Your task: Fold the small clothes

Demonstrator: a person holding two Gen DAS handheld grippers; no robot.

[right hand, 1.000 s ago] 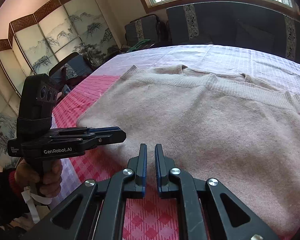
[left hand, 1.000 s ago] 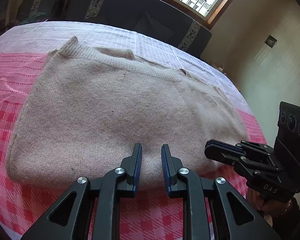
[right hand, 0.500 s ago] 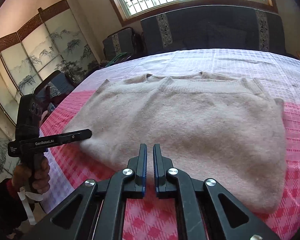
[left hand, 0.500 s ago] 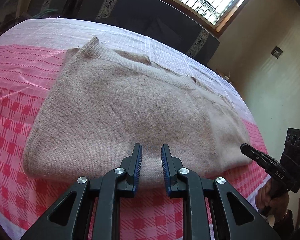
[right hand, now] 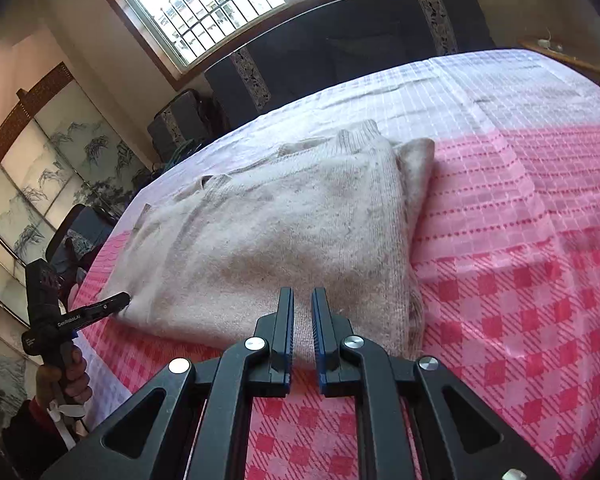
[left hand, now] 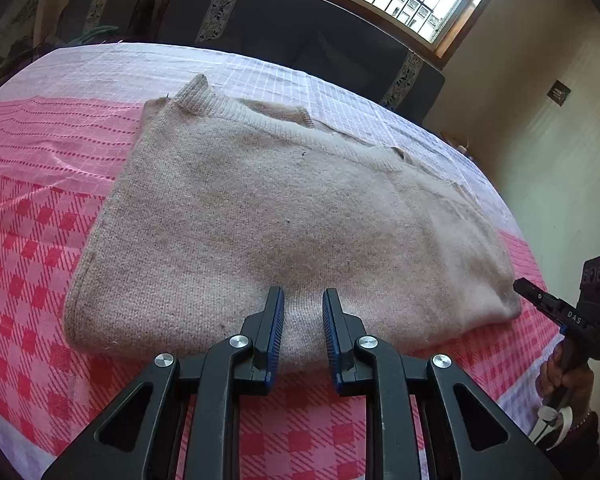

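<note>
The sweater (left hand: 284,224) is laid flat on the desk (left hand: 40,184), just ahead of both jaws, so an edge can be picked. Nothing is held: the left gripper (left hand: 302,304) is slightly parted, the right gripper (right hand: 302,302) is opening.

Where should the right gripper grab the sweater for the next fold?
Probably the near right corner of the beige sweater, coming in low from the right over the checked tablecloth. There the folded layers stack into a thick, exposed edge, right by the right gripper.
</note>
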